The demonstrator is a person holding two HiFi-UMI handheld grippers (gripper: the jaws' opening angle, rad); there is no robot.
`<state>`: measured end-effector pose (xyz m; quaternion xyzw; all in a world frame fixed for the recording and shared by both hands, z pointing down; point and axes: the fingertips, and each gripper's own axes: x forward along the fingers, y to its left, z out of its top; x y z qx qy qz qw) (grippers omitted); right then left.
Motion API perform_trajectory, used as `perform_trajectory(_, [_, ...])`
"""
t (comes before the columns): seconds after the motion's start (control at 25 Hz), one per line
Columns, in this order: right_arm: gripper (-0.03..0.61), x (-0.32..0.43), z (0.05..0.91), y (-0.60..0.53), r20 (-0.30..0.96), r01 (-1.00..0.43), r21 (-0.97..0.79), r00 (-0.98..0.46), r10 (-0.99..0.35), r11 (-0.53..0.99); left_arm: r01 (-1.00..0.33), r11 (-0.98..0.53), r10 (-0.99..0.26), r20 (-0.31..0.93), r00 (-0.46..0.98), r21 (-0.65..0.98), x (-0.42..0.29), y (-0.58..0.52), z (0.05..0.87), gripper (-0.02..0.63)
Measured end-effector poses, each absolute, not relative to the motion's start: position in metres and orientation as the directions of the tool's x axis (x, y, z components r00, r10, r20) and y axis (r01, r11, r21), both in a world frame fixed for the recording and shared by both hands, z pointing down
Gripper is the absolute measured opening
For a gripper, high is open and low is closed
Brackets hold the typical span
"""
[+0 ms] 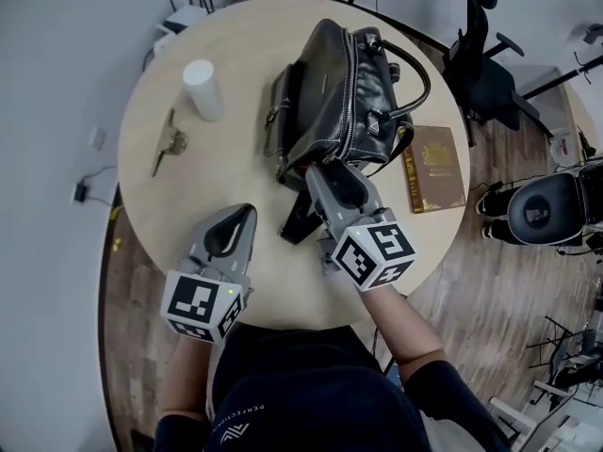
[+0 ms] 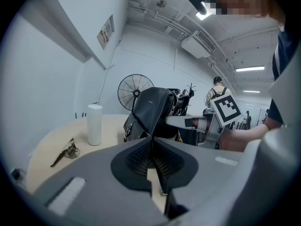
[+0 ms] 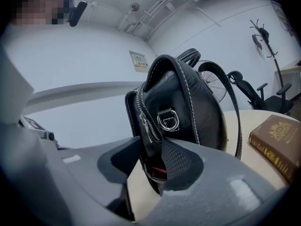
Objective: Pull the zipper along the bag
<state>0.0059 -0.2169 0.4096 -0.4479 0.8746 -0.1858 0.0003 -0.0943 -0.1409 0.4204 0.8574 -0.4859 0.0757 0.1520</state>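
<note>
On the pale round counter (image 1: 236,163), the right tool (image 1: 339,179) is wide around the black leather bag (image 1: 339,83) in the middle of the frame, maybe to hold it, and the left tool (image 1: 245,213) is shut and empty.

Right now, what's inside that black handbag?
Only a sliver of red shows at the handbag's near end, between the right claw's open jaws. Black leather covers everything else inside.

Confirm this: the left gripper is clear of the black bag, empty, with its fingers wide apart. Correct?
Not quite. The left gripper is clear of the black bag and empty, but its fingers are closed together, not wide apart, as the left gripper view shows.
</note>
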Motion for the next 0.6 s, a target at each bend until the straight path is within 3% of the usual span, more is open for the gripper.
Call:
perform_trajectory(0.36, [0.138, 0.002, 0.403, -0.213, 0.155, -0.776, -0.318, -0.609, -0.778, 0.545, -0.831, -0.524, -0.786, 0.269, 0.556, 0.187, -0.092, -0.153, 0.421, 0.024])
perform_trajectory(0.6, [0.103, 0.000, 0.400, -0.209, 0.157, -0.758, -0.310, -0.637, -0.755, 0.575, -0.813, -0.551, -0.767, 0.269, 0.583, 0.190, -0.090, -0.156, 0.423, 0.023])
